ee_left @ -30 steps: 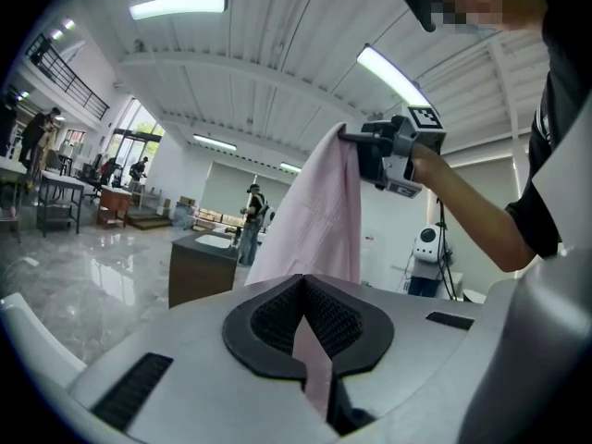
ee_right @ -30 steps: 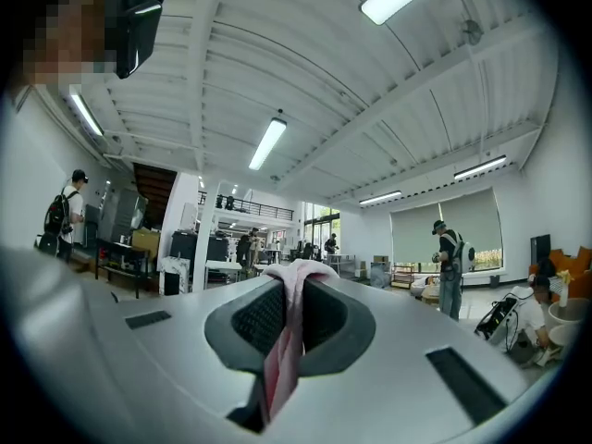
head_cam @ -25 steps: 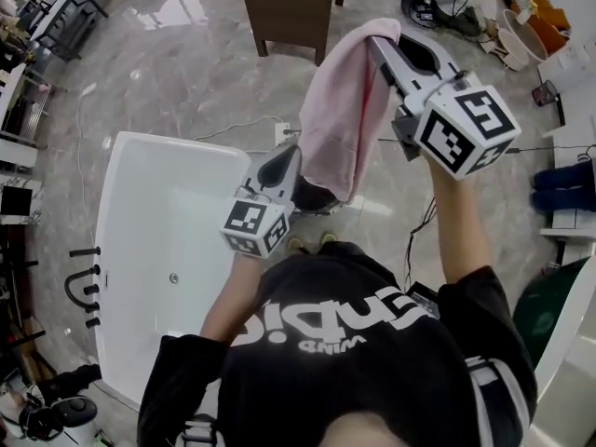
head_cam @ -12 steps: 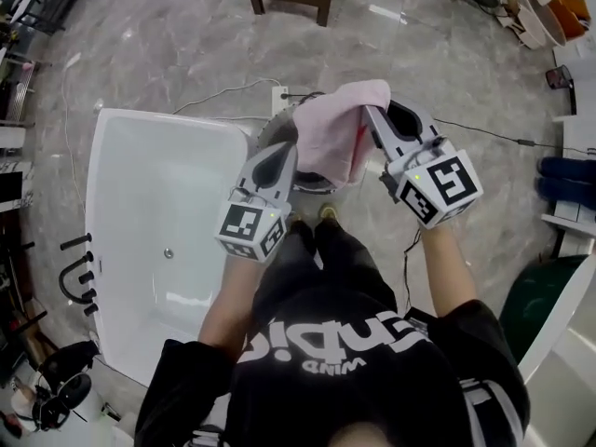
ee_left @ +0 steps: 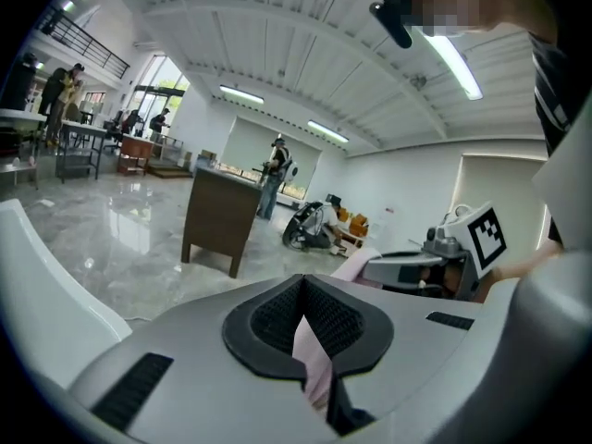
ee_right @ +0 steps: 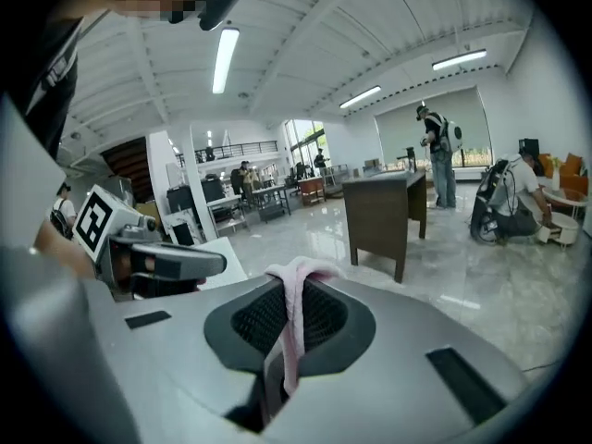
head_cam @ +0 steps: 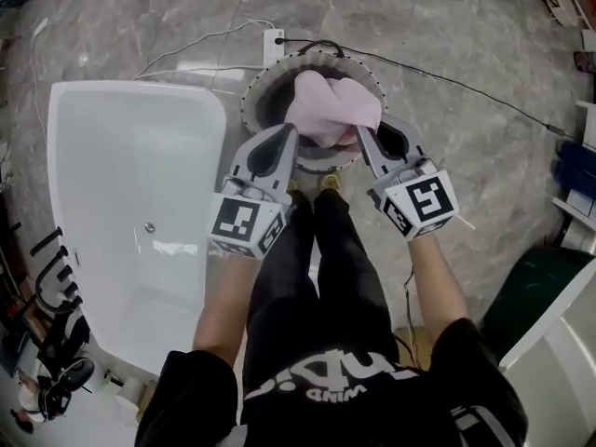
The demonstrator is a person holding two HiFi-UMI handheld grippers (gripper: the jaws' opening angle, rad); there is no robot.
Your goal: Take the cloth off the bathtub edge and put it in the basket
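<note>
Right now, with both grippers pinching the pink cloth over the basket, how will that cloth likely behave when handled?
Probably floppy: the pink cloth slumps in soft folds above the basket, between the left gripper and right gripper. Likely light: each gripper holds it by only a thin pinched edge. It should drape, not roll.

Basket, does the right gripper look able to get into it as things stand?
Probably yes. The right gripper, shut on the pink cloth, is at the basket rim; the top is open, and the left gripper, also shut on the cloth, sits beside it, not across its way.
</note>
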